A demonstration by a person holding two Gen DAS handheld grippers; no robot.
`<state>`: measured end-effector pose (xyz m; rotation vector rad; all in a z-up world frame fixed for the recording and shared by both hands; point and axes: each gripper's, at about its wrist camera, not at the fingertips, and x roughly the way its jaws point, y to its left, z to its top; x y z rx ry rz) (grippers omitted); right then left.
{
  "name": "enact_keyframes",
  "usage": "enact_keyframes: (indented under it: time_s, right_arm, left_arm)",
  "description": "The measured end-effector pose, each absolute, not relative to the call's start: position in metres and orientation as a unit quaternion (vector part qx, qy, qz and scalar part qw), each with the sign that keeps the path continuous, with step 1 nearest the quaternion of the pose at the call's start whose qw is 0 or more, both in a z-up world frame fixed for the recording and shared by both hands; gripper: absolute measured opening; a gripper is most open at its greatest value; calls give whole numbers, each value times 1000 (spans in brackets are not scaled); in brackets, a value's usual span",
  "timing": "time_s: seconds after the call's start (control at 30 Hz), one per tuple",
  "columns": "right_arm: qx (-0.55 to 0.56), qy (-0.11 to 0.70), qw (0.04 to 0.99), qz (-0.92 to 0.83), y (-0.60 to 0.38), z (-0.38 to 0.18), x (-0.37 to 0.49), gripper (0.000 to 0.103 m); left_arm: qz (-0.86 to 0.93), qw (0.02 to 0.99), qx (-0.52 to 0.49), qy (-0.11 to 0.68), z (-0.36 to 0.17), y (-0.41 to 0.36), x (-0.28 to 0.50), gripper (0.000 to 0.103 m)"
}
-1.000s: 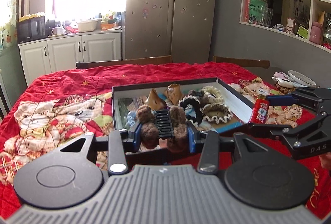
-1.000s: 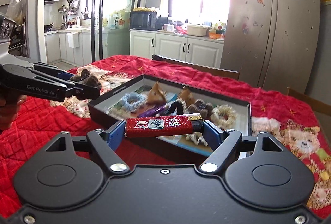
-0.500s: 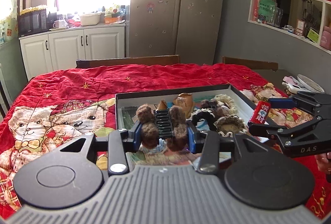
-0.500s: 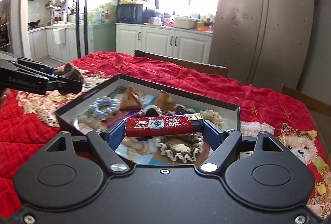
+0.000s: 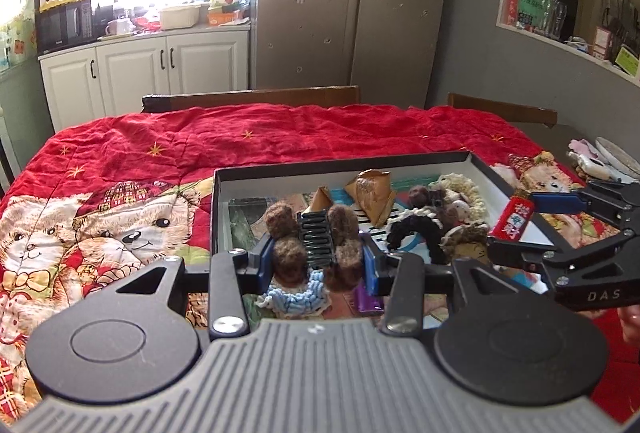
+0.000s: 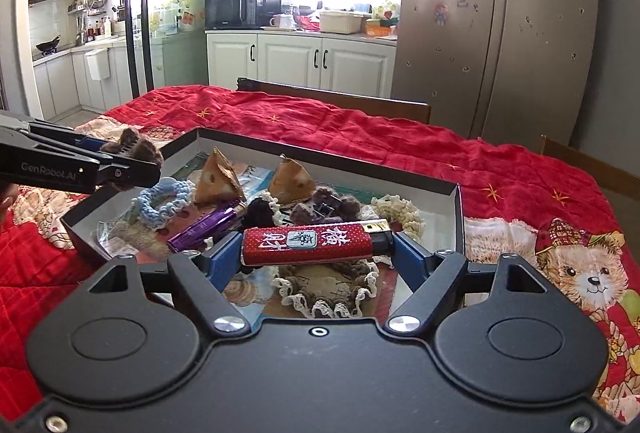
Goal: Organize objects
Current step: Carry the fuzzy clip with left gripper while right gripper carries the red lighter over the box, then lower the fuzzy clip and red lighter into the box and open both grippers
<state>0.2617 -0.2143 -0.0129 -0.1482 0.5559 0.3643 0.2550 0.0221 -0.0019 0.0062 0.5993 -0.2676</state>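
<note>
Right wrist, lighter (image 6: 308, 240) betw gripper (image 6: 318, 253) fingers

I read "GenRobot.AI" on my left gripper (image 6: 120, 169), "DAS" on my right gripper (image 5: 516, 229), and white Chinese characters, which I can't make out, on the red lighter (image 6: 308, 240).

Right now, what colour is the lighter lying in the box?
Purple lighter, lying in the box; clearest in the right wrist view.

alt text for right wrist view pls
The right claw grips a red lighter crosswise above a shallow black box of crocheted scrunchies and a purple lighter on a red bear-print cloth. At left, the left claw holds a brown pom-pom clip.
</note>
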Motion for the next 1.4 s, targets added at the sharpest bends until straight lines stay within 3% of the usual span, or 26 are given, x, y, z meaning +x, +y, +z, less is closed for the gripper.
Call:
enact_keyframes:
  time_s: [1.4]
  right_arm:
    - [-72,316,931,166,-209,-47,298,79]
  left_arm:
    - [-111,940,19,322,-36,16,281,46]
